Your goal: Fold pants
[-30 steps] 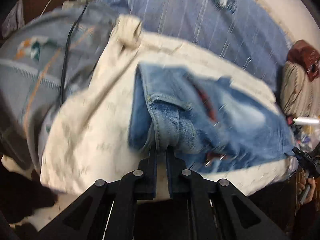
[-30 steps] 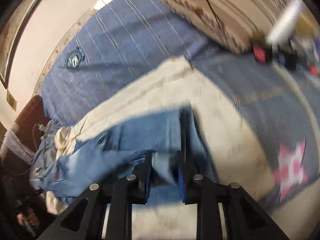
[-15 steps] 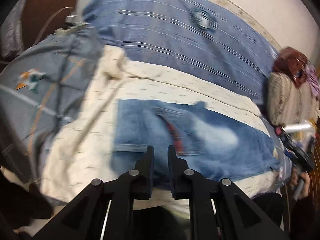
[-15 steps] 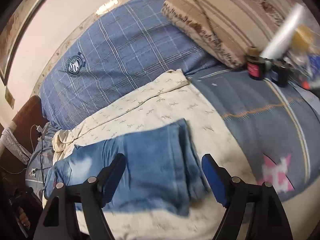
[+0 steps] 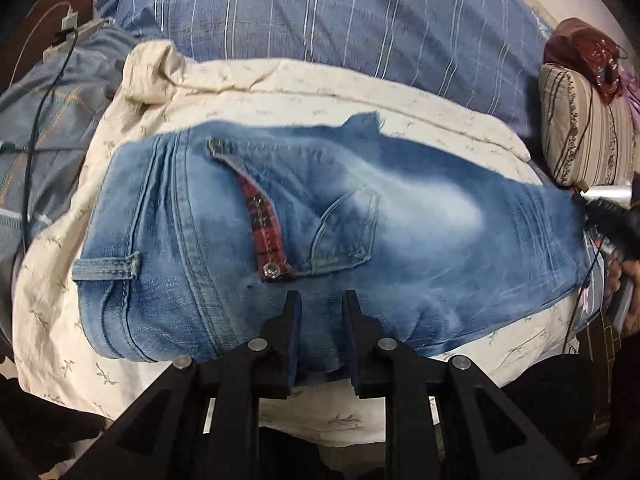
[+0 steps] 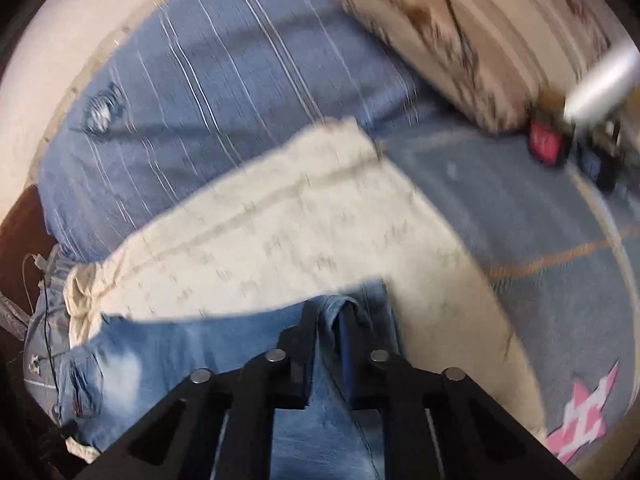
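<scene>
The folded jeans (image 5: 320, 232) lie on a cream sheet (image 5: 60, 280) across the bed, with a blue checked blanket (image 5: 320, 20) beyond and a striped pillow (image 5: 588, 128) at the far right. The left tongs (image 5: 318, 300) pinch the near denim edge between narrowly set tips. A black cable (image 5: 36, 140) trails at left, clear of the jeans. Only the right view, which is blurred, shows small jars (image 6: 548, 144) by the pillow; there the right tongs (image 6: 326, 316) seem clamped on a raised denim fold.
</scene>
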Demonstrator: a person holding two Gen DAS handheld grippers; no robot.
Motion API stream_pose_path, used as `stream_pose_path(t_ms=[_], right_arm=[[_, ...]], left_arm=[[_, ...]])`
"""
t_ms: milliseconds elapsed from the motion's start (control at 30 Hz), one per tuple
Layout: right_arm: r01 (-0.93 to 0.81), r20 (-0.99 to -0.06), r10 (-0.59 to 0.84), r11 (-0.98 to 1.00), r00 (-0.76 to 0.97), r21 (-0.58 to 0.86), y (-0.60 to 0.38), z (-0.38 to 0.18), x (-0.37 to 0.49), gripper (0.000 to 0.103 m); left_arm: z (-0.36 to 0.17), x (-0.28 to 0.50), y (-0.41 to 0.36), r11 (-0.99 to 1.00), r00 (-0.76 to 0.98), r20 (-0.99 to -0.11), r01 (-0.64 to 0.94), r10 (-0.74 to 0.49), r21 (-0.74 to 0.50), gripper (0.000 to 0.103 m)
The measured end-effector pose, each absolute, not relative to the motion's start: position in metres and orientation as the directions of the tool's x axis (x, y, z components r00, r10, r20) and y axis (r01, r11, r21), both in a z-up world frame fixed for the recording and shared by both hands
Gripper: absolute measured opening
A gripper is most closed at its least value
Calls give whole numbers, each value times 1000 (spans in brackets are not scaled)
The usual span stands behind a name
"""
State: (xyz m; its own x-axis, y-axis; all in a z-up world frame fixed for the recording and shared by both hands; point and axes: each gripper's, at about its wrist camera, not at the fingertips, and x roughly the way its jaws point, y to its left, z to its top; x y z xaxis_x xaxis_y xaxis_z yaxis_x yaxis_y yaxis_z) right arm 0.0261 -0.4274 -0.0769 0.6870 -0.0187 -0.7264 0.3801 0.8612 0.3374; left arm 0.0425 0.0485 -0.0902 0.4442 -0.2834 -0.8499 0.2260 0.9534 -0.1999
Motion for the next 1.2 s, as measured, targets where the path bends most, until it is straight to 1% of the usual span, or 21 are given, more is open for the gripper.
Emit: stream_pose_path(t_ms=[67,167,233,300,333,367,433,533,600,633,667,733,800,833,900,967,1067,1133,1200], right_arm=[[369,-707,-24,865,707,339,-430,-68,29,10],[410,-698,-131,877,704,249,-434,-66,32,10],[460,-706,-180,858,685,228,-445,-74,34,10],[498,-749,-130,817,650,291,-464,-88,32,10],[508,-748,-89,785,658,353,-472,-91,24,10],[496,-727,-62,770,684,402,-474,-90,16,10],[437,-697,4,776,717,454,-468,-83,2,11],[345,-716,148,798,682,494,-441,-80,-7,11],[291,-754,188,842,630,454,-414,-81,-8,11],[265,-775,191,868,602,420,-399,-83,-8,11],[240,-794,197,887,575,394,-384,-86,-7,11],[203,-834,195,918,516,340,-361,-96,-6,11],[177,-886,150,952,439,249,-340,-109,-4,11],[167,-909,121,965,398,202,-332,-117,-5,11],[158,-944,116,972,309,171,-328,-134,-11,12],[154,-936,122,971,329,181,-331,-131,-19,12],[216,-956,119,960,268,180,-341,-122,-19,12],[237,-944,111,953,312,190,-345,-105,-14,12],[209,-917,141,950,372,231,-344,-90,-6,12]], left_arm=[[-94,41,51,957,434,-859,221,-270,-189,20],[-98,37,53,959,425,-868,221,-256,-175,20],[-100,36,51,961,421,-873,227,-244,-159,20],[-97,35,51,962,419,-876,224,-239,-156,20],[-95,34,50,962,420,-874,224,-242,-159,20],[-92,34,50,961,423,-872,224,-245,-161,21],[-86,34,49,961,429,-868,223,-249,-165,21],[-77,31,47,955,445,-853,231,-273,-185,21],[-74,31,45,954,456,-846,238,-276,-183,24],[-74,32,44,955,457,-848,236,-270,-178,30],[-76,32,44,957,454,-851,232,-264,-173,32],[-83,32,47,960,436,-862,219,-258,-176,32],[-88,31,51,961,421,-871,211,-253,-178,32],[-91,30,53,964,411,-880,211,-238,-162,32],[-100,28,53,969,374,-907,219,-193,-115,32],[-106,28,54,969,349,-920,224,-178,-103,32],[-100,28,58,968,353,-915,222,-194,-120,32],[-91,30,63,969,374,-906,213,-199,-126,32],[-81,34,68,971,404,-892,199,-203,-131,32]])
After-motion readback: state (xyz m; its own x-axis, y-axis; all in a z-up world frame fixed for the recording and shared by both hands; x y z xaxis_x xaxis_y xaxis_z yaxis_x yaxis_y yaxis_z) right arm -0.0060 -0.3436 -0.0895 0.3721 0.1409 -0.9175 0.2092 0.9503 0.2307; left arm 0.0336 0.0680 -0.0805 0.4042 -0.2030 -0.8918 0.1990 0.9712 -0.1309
